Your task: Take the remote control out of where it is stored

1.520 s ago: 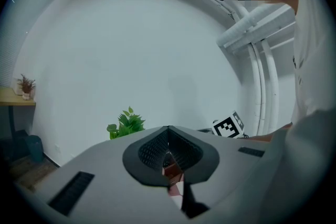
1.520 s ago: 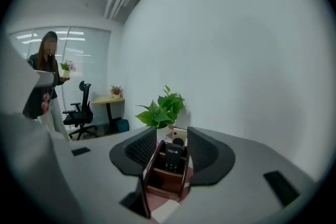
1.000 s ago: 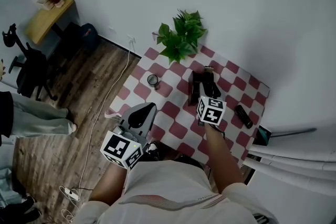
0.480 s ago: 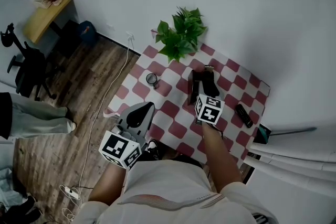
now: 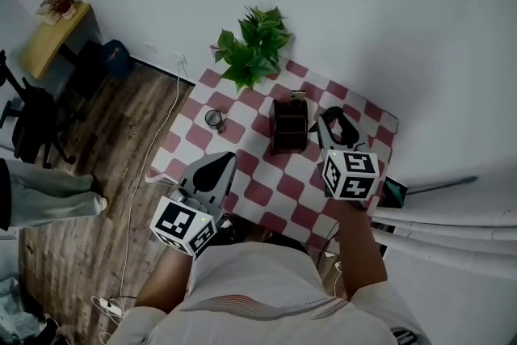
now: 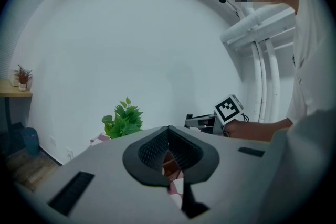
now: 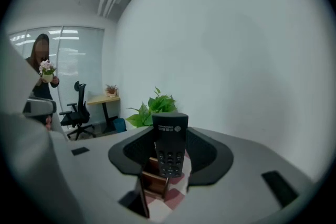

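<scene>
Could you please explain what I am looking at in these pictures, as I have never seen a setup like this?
There is no robot here: a person holds a two-jaw gripper in each hand. The head view comes from a camera on the person's head, looking steeply down. The other two views come from cameras riding on each gripper, looking along its jaws. The marker cubes are part of the grippers. Below is a table with a checked cloth, carrying a small cup and a dark wooden holder, with a leafy plant at its far edge. The right gripper holds a remote control upright; its jaws have just closed slightly further on it. The left gripper is shut and empty.
</scene>
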`<state>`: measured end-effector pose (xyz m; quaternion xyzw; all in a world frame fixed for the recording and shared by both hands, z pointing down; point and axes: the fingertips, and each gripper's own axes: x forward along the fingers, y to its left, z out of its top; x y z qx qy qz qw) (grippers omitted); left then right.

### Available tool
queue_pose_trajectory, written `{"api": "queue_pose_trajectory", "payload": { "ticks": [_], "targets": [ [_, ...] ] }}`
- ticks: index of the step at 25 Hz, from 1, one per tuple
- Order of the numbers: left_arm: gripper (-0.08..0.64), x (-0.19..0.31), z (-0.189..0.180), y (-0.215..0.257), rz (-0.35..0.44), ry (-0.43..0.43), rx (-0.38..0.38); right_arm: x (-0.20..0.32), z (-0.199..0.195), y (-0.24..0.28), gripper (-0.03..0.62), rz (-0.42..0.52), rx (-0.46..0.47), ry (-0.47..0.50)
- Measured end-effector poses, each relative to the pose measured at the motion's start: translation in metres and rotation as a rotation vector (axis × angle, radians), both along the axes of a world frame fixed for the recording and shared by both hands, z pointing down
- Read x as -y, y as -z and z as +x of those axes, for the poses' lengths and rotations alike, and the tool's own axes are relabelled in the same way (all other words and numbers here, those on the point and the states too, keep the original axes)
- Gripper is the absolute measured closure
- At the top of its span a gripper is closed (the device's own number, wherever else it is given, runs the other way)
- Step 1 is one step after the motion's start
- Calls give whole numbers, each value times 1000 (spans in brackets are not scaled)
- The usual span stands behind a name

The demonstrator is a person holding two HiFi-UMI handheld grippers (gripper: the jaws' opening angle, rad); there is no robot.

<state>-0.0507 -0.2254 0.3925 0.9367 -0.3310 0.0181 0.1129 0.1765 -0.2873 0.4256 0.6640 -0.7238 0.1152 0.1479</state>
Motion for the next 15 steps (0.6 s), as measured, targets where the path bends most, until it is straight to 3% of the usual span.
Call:
{"api": "queue_pose_trajectory", "payload": {
  "ticks": [5, 12, 15],
  "targets": [
    [554, -7, 22, 2, 8, -53, -9, -32, 40, 0, 402, -153, -114, 75],
    [554, -19, 51, 4, 9, -103, -6, -78, 97, -73, 405, -529, -296, 187],
    [554, -23, 63, 2, 0, -118, 0, -100, 110, -115, 405, -716, -327, 261]
  ]
}}
